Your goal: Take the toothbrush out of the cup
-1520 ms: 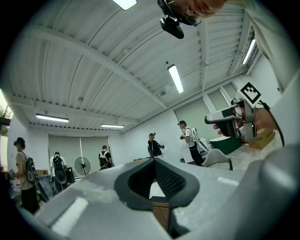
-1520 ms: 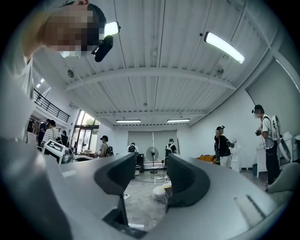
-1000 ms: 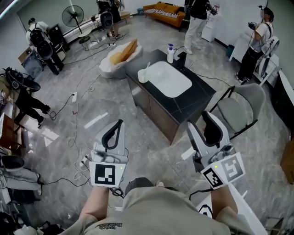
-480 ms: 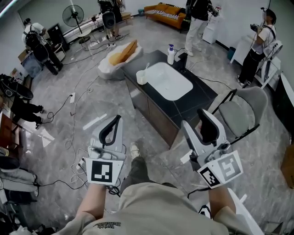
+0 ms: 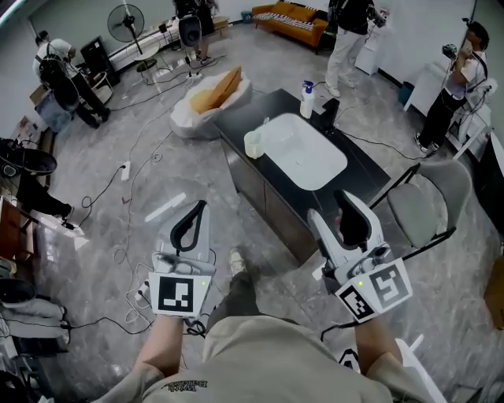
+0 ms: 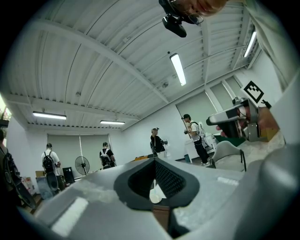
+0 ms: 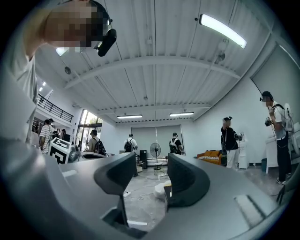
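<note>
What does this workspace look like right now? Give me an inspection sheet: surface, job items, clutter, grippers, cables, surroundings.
Surface: black counter with a white sink set in it.
Job's things: cup by the sink's left edge, toothbrush standing in it.
Clutter: bottle at the counter's far end.
Grippers: left gripper shut, holding nothing; right gripper open, empty; both short of the counter.
Cables: cables trailing across the floor.
Surroundings: grey chair, beanbag, fan, sofa, several people standing.

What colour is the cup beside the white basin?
The cup is pale cream-white; the head view shows it best.
</note>
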Action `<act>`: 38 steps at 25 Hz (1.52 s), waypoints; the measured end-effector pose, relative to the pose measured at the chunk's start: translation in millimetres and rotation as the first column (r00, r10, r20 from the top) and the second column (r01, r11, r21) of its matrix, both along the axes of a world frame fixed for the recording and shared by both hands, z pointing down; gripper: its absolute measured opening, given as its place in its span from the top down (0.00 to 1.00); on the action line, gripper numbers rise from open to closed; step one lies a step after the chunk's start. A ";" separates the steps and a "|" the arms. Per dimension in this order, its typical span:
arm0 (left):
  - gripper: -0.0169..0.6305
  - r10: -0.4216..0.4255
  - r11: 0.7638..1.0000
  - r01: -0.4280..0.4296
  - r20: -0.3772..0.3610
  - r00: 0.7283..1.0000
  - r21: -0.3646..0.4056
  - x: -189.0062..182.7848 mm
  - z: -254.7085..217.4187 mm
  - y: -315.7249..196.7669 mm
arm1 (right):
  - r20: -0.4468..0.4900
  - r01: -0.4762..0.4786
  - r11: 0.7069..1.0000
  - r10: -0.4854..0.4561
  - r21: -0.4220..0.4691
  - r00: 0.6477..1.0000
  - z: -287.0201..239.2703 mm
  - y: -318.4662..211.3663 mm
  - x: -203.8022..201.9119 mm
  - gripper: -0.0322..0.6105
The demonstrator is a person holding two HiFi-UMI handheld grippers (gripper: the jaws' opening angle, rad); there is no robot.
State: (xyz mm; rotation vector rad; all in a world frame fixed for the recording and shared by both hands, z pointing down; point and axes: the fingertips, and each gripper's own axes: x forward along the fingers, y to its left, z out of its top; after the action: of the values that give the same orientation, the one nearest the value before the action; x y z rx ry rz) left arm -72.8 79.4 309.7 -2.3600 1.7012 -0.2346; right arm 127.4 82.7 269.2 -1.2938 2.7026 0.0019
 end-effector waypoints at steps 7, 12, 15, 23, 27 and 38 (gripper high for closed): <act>0.97 0.027 1.000 -0.027 0.014 1.000 -0.015 -34.9 -10.9 -97.2 | -0.005 -0.011 0.999 0.010 -0.036 1.000 -6.0 -100.6 -40.9 0.63; 0.97 0.036 0.999 -0.036 0.008 0.999 -0.016 -75.7 -29.4 -179.7 | -0.010 -0.029 0.998 0.028 -0.048 1.000 -17.8 -180.9 -79.3 0.63; 0.97 0.049 0.999 -0.049 0.005 0.999 -0.014 -97.8 -34.3 -228.8 | -0.021 -0.034 0.998 0.033 -0.056 0.999 -20.9 -225.7 -103.7 0.62; 0.97 0.091 0.996 -0.091 0.010 0.996 0.000 -132.9 -40.4 -320.0 | -0.027 -0.077 0.996 0.076 -0.035 0.997 -29.7 -315.1 -141.1 0.62; 0.97 0.104 0.995 -0.104 0.015 0.994 0.004 -138.3 -42.0 -348.3 | -0.039 -0.088 0.996 0.087 -0.032 0.995 -32.9 -342.6 -148.1 0.62; 0.97 0.083 0.997 -0.083 -0.011 0.997 -0.007 -128.0 -45.9 -377.1 | -0.066 -0.075 0.994 0.070 -0.075 0.995 -24.7 -382.3 -133.5 0.62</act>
State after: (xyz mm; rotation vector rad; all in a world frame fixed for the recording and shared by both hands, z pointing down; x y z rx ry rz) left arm -200.8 -297.8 263.8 -2.4349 1.6058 -0.2145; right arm -6.1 -299.7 244.5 -1.4368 2.7319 -0.0551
